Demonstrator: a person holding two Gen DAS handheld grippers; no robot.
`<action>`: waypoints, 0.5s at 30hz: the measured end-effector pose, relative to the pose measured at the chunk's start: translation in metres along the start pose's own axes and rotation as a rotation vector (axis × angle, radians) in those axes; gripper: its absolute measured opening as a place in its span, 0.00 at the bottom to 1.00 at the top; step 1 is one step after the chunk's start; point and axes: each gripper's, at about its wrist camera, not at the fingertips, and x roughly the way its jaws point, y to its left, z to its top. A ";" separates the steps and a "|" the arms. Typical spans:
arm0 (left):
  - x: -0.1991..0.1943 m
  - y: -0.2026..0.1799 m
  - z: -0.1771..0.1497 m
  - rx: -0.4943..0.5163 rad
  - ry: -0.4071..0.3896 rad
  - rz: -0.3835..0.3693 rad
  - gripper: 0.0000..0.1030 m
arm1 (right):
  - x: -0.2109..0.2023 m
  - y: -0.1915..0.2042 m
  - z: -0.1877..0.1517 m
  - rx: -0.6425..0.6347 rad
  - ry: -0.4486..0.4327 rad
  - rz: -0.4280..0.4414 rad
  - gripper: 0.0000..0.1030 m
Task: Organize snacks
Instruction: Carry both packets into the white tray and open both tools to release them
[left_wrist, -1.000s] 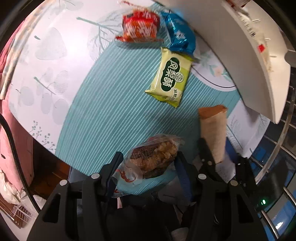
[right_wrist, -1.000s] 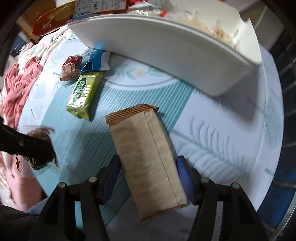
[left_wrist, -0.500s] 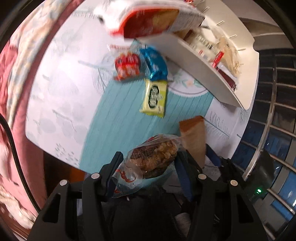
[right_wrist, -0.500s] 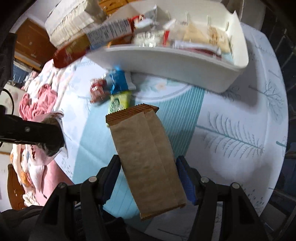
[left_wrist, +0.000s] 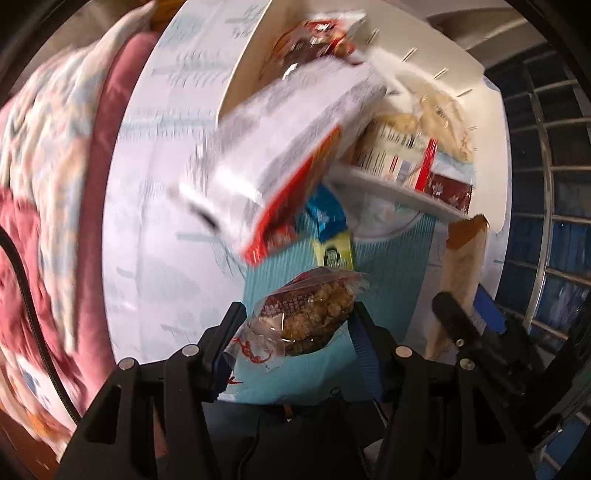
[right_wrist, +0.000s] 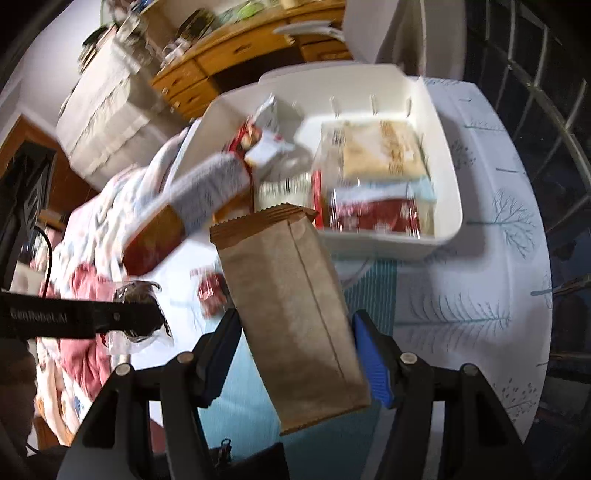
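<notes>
My left gripper is shut on a clear bag of puffed snack, held above the round table. That bag and the left gripper also show at the left of the right wrist view. My right gripper is shut on a brown paper packet, which appears again at the right of the left wrist view. Beyond both stands a white bin holding several snack packs. A long white-and-red pack overhangs the bin's near corner. A green packet, a blue one and a red one lie on the cloth.
The table wears a white leaf-print cloth with a teal striped centre. Pink and floral bedding lies to the left. A wooden dresser stands behind the bin, and a metal railing runs along the right.
Both grippers have risen and rolled with their packets, so the table looks farther away and the inside of the white bin has come into view.
</notes>
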 end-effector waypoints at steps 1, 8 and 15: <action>-0.006 0.000 0.007 0.024 -0.016 0.009 0.54 | -0.002 0.002 0.005 0.013 -0.015 -0.001 0.60; -0.022 0.002 0.049 0.073 -0.079 0.045 0.54 | -0.010 0.009 0.030 0.038 -0.087 -0.016 0.60; -0.014 0.000 0.085 0.082 -0.088 0.049 0.54 | -0.003 0.004 0.054 0.040 -0.102 -0.062 0.60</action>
